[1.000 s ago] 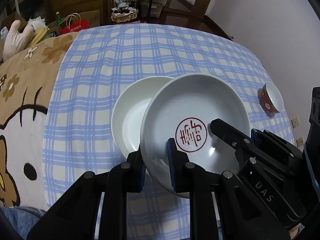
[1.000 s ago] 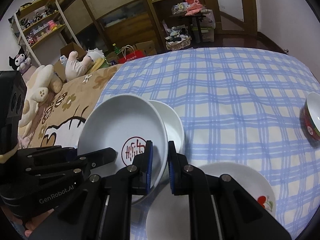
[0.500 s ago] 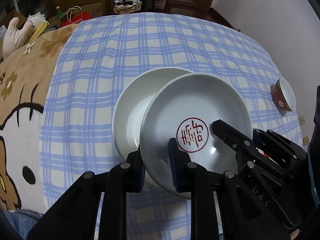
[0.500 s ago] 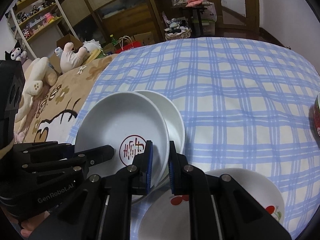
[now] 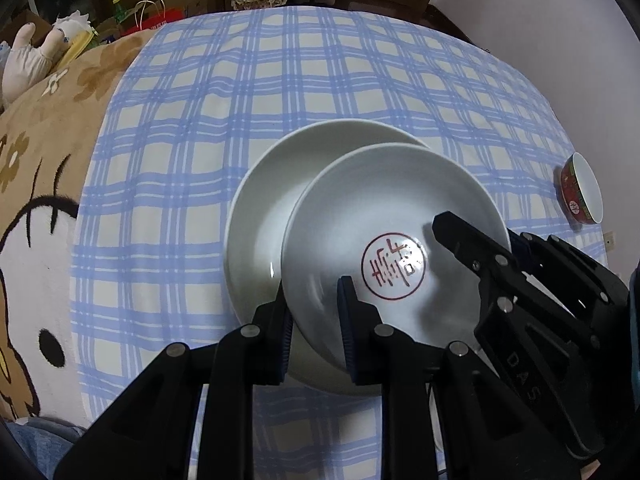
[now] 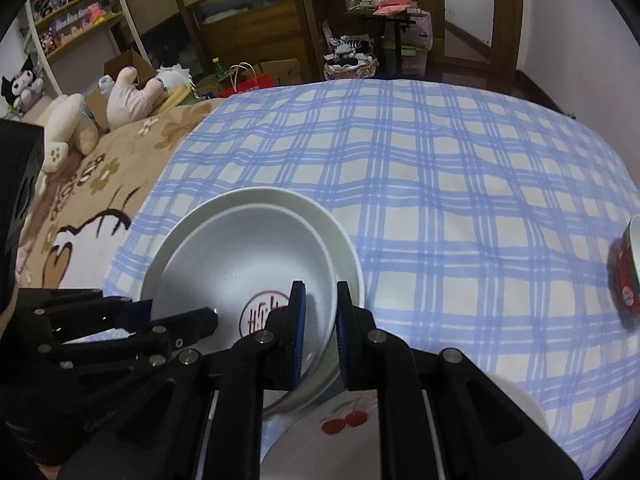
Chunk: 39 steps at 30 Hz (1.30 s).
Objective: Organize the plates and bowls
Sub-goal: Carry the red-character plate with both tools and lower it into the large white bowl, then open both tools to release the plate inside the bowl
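A white plate with a red round emblem [image 5: 384,232] is held by both grippers over a plain white plate [image 5: 264,208] that lies on the blue checked cloth. My left gripper [image 5: 314,312] is shut on its near rim. My right gripper [image 6: 320,316] is shut on its right rim; in the right wrist view the emblem plate [image 6: 244,256] sits almost centred over the plain plate [image 6: 340,240]. A white plate with red cherries [image 6: 344,424] lies under the right gripper. A red-sided bowl [image 5: 580,194] stands at the far right, also in the right wrist view [image 6: 628,272].
The blue checked cloth [image 5: 280,92] covers the surface. A brown cartoon blanket [image 5: 36,184] lies to the left, with plush toys [image 6: 120,100] beyond it. Shelves, boxes and bags stand behind the far edge.
Both grippers have carried the emblem plate further over the plain plate, so it now overlaps it almost fully. The cherry plate is more hidden under the right gripper.
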{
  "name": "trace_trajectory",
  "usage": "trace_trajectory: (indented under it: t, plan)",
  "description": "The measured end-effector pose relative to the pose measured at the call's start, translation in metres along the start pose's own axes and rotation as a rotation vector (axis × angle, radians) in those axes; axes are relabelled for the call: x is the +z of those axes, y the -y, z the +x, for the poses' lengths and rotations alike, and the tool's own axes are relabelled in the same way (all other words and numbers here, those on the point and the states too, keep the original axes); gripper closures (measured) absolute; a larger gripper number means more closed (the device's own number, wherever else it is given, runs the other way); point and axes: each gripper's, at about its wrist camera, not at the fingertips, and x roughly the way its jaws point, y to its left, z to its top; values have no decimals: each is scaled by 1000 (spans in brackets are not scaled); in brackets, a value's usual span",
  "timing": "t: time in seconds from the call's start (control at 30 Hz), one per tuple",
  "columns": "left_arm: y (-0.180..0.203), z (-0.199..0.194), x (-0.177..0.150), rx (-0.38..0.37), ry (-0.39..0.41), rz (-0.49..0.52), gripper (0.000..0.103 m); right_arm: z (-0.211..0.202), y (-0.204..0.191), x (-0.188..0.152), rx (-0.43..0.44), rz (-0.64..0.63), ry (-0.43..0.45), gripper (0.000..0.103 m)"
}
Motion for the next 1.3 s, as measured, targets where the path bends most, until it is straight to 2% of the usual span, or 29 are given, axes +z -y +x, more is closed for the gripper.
trace_trajectory:
  t: [0.23, 0.43, 0.77, 0.97, 1.13, 1.3]
  plan:
    - [-2, 2, 2, 16, -10, 12, 82, 2, 0, 6, -20, -16, -4, 88]
    - [4, 2, 0, 49, -14, 60, 82, 3, 2, 7, -27, -18, -7, 95]
    - [-5, -5, -1, 27, 6, 36, 82, 2, 5, 6, -19, -17, -8, 96]
    - [-3, -11, -5, 70, 30, 46, 81, 1, 6, 5, -24, -22, -9, 96]
    - [-12, -12, -4, 24, 24, 1, 81, -1, 2, 6, -20, -24, -6, 96]
    - [-12, -18, -6, 32, 53, -3, 80, -5, 3, 3, -3, -7, 3, 96]
